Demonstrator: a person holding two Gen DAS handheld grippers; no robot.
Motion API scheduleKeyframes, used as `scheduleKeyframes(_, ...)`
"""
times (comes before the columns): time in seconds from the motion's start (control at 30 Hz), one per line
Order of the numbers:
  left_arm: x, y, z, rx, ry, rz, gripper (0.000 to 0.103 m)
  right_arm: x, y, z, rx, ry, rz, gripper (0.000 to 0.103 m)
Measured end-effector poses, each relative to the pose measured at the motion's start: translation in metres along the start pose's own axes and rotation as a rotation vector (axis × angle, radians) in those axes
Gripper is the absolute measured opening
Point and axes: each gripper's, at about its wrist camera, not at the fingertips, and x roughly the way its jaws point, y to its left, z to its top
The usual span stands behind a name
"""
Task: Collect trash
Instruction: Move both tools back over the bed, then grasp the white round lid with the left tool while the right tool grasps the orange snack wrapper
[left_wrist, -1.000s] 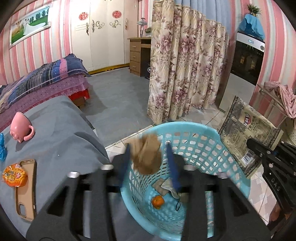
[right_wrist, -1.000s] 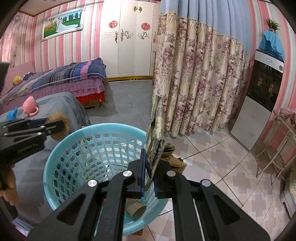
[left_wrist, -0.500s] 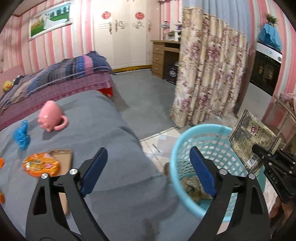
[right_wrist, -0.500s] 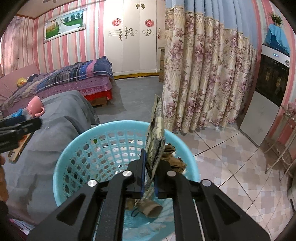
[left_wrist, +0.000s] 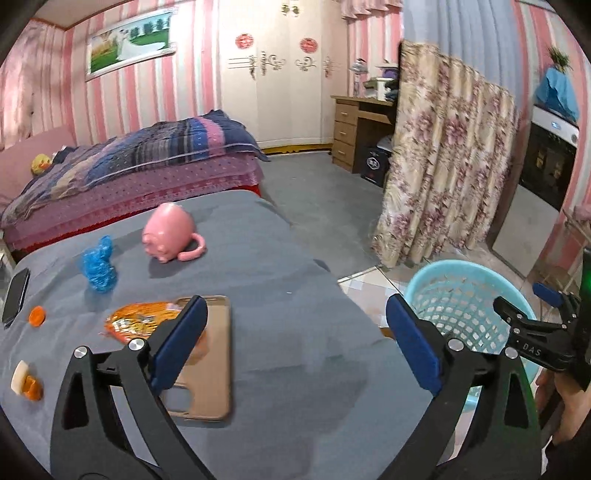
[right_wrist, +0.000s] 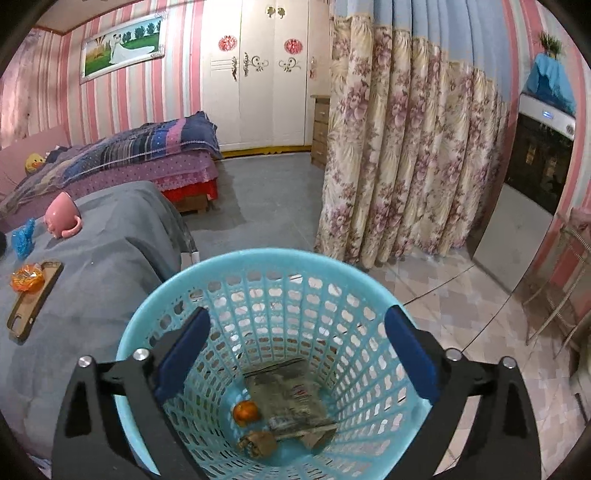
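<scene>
My left gripper (left_wrist: 295, 339) is open and empty above the grey bed cover (left_wrist: 280, 258). An orange snack wrapper (left_wrist: 144, 319) lies just ahead of its left finger, beside a phone case (left_wrist: 207, 354). A crumpled blue wrapper (left_wrist: 98, 264), an orange cap (left_wrist: 37, 315) and small orange and white scraps (left_wrist: 26, 384) lie farther left. My right gripper (right_wrist: 295, 350) is open and empty over the turquoise basket (right_wrist: 258, 258). Inside the basket lie a flat printed packet (right_wrist: 288, 398), an orange piece (right_wrist: 245, 411) and a brown crumpled scrap (right_wrist: 258, 443).
A pink pig mug (left_wrist: 170, 232) stands on the bed cover. A black phone (left_wrist: 14, 295) lies at the left edge. A floral curtain (right_wrist: 406, 166) hangs behind the basket. A striped bed (left_wrist: 129, 162) and a wooden desk (left_wrist: 362, 129) stand farther back.
My left gripper opened, dropped the brown scrap in the basket and swung left over the bed. My right gripper opened and the printed packet fell into the basket.
</scene>
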Motion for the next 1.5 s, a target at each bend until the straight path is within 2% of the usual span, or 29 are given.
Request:
scheduleKeyframes(0.3,-0.022,0.054,0.000,-0.042,-0.027,0.062,0.097,-0.014,0.039,0.013,-0.043,-0.033,0.003,0.098)
scheduleKeyframes(0.6,-0.043,0.118,-0.009,-0.088,-0.028,0.129,0.097,-0.039,0.113,0.034,-0.099,-0.093,0.108,0.098)
scheduleKeyframes(0.8,-0.059,0.178,-0.029,-0.138,-0.011,0.200,0.097,-0.048,0.172,0.037,-0.155,-0.109,0.194,0.098)
scheduleKeyframes(0.97,-0.067,0.245,-0.055,-0.221,0.018,0.279,0.097,-0.053,0.229,0.035,-0.194,-0.107,0.277,0.098)
scheduleKeyframes(1.23,-0.079,0.331,-0.096,-0.319,0.058,0.383,0.097,-0.057,0.300,0.035,-0.233,-0.090,0.364,0.098)
scheduleKeyframes(1.5,-0.091,0.385,-0.133,-0.420,0.081,0.430,0.097,-0.053,0.333,0.034,-0.222,-0.084,0.383,0.098)
